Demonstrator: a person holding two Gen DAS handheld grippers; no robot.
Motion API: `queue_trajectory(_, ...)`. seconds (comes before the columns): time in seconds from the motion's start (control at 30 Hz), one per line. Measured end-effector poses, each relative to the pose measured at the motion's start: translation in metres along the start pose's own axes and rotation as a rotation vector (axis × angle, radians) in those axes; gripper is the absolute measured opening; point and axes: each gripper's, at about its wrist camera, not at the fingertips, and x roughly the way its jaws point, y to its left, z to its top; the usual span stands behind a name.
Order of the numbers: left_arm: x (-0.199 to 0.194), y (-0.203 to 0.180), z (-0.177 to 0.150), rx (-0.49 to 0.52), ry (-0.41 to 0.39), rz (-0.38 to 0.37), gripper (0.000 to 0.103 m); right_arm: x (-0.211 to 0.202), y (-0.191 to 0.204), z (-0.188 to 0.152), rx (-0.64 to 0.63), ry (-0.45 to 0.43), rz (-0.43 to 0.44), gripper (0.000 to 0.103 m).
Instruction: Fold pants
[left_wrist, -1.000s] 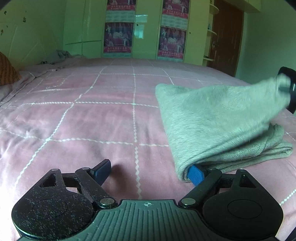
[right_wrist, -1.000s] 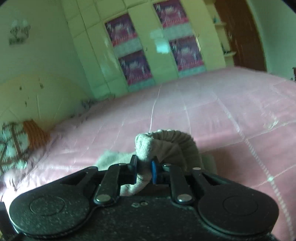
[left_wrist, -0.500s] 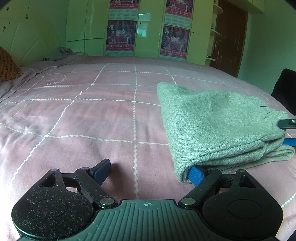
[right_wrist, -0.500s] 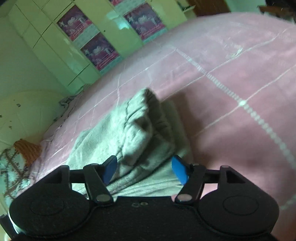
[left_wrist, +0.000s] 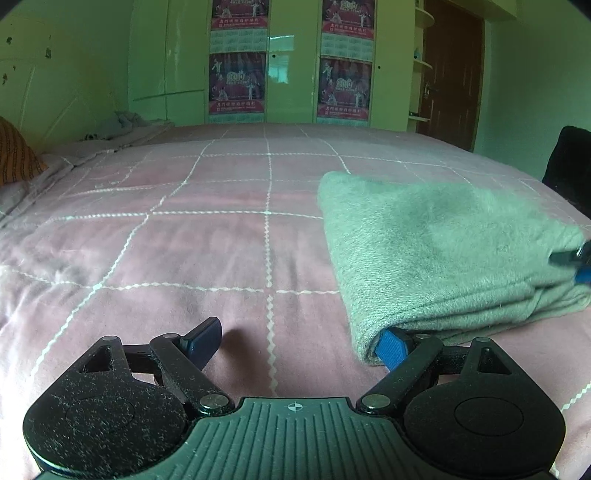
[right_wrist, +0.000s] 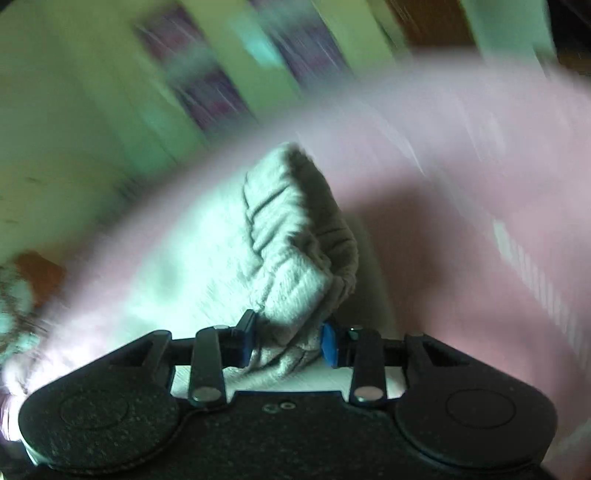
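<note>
Grey knit pants (left_wrist: 436, 251) folded flat, left gripper (left_wrist: 299, 341) spread wide, right gripper (right_wrist: 288, 341) pinching bunched waistband.

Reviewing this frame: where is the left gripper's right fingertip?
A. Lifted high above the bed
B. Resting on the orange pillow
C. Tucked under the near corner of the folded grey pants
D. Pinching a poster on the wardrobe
C: in the left wrist view the blue fingertip disappears under the corner of the folded grey pants, while the left gripper stands wide open on the pink bedspread.
</note>
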Motion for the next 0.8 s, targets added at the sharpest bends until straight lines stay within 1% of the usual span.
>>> queue_trajectory(0.03, 0.000, 0.001, 0.000, -0.002, 0.000, 0.000, 0.087, -0.003, -0.002, -0.003, 0.005, -0.026, 0.013, 0.034)
queue_trajectory(0.13, 0.003, 0.000, -0.001, 0.006, 0.008, -0.004, 0.087, -0.028, 0.009, -0.004, -0.022, -0.120, 0.054, 0.034)
queue_trajectory(0.17, 0.006, -0.001, -0.002, 0.012, 0.024, -0.007, 0.087, -0.031, 0.011, -0.005, -0.040, -0.124, 0.042, 0.034)
queue_trajectory(0.2, 0.007, 0.000, -0.002, 0.009, 0.036, -0.014, 0.087, -0.027, 0.009, -0.008, -0.049, -0.110, 0.016, 0.034)
queue_trajectory(0.23, 0.006, 0.000, -0.002, 0.004, 0.041, -0.018, 0.087, -0.019, 0.002, -0.012, -0.029, -0.076, -0.003, 0.034)
queue_trajectory(0.27, 0.003, 0.001, -0.001, 0.003, 0.049, -0.024, 0.087, -0.015, -0.008, -0.015, 0.023, -0.054, 0.007, 0.034)
queue_trajectory(0.3, 0.000, 0.004, -0.001, -0.001, 0.061, -0.032, 0.087, -0.015, -0.013, -0.014, 0.060, -0.058, 0.030, 0.035)
queue_trajectory(0.33, -0.003, 0.007, -0.001, -0.011, 0.083, -0.043, 0.087, -0.020, -0.013, -0.013, 0.068, -0.064, 0.039, 0.037)
queue_trajectory(0.4, -0.013, 0.015, -0.001, -0.039, 0.121, -0.085, 0.087, -0.031, -0.012, -0.011, 0.053, -0.070, 0.034, 0.046)
queue_trajectory(0.47, -0.026, 0.022, 0.000, -0.068, 0.109, -0.111, 0.087, -0.046, -0.008, -0.008, 0.017, -0.086, -0.005, 0.052)
queue_trajectory(0.5, -0.034, 0.023, 0.003, -0.075, 0.079, -0.113, 0.087, -0.055, -0.008, -0.006, -0.012, -0.113, -0.039, 0.053)
queue_trajectory(0.53, -0.039, 0.021, 0.007, -0.071, 0.037, -0.112, 0.074, -0.066, -0.008, -0.004, -0.042, -0.141, -0.062, 0.052)
queue_trajectory(0.57, -0.039, 0.018, 0.014, -0.058, 0.007, -0.132, 0.060, -0.071, -0.011, -0.001, -0.064, -0.177, -0.074, 0.046)
queue_trajectory(0.6, -0.034, 0.013, 0.023, -0.043, -0.002, -0.152, 0.035, -0.076, -0.012, 0.004, -0.088, -0.202, -0.078, 0.035)
queue_trajectory(0.63, -0.024, 0.005, 0.035, -0.032, -0.004, -0.160, 0.028, -0.077, -0.008, 0.010, -0.133, -0.209, -0.078, 0.032)
queue_trajectory(0.7, -0.005, -0.011, 0.059, -0.031, -0.033, -0.190, 0.029, -0.066, 0.010, 0.023, -0.255, -0.221, -0.081, 0.020)
queue_trajectory(0.73, 0.005, -0.020, 0.071, -0.034, -0.044, -0.204, 0.029, -0.060, 0.019, 0.028, -0.312, -0.228, -0.068, 0.019)
queue_trajectory(0.77, 0.017, -0.029, 0.081, -0.033, -0.036, -0.220, 0.029, -0.050, 0.028, 0.032, -0.364, -0.233, -0.058, 0.019)
queue_trajectory(0.8, 0.031, -0.038, 0.087, -0.026, -0.009, -0.235, 0.029, -0.041, 0.035, 0.035, -0.408, -0.235, -0.056, 0.018)
